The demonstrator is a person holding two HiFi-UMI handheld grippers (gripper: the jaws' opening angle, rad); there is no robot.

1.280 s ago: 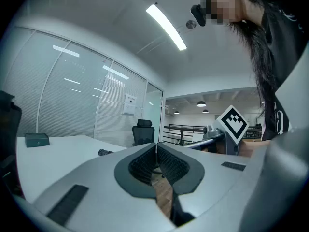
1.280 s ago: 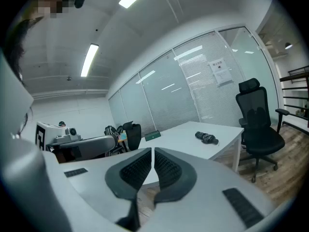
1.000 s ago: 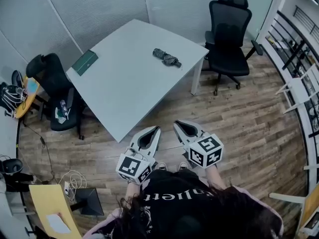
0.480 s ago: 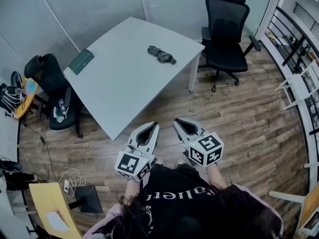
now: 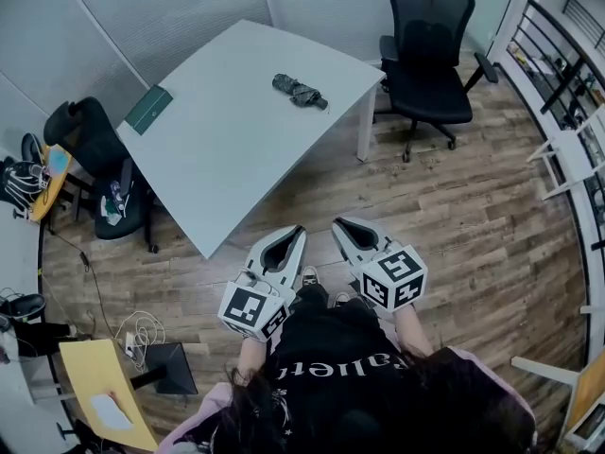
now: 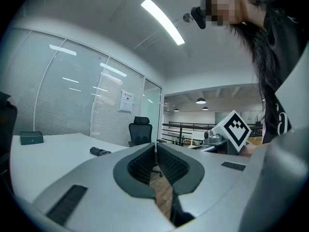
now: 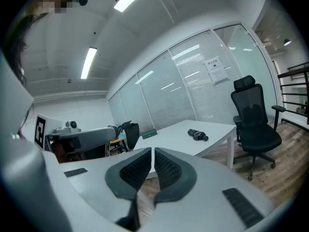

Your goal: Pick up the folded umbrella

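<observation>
Wood floor lies open between table and left tool, right tool (both closed); umbrella near edge.

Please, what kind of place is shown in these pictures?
Most likely an office meeting room: a large white table, a black swivel office chair beside it, and glass partition walls with blinds behind them.
</observation>
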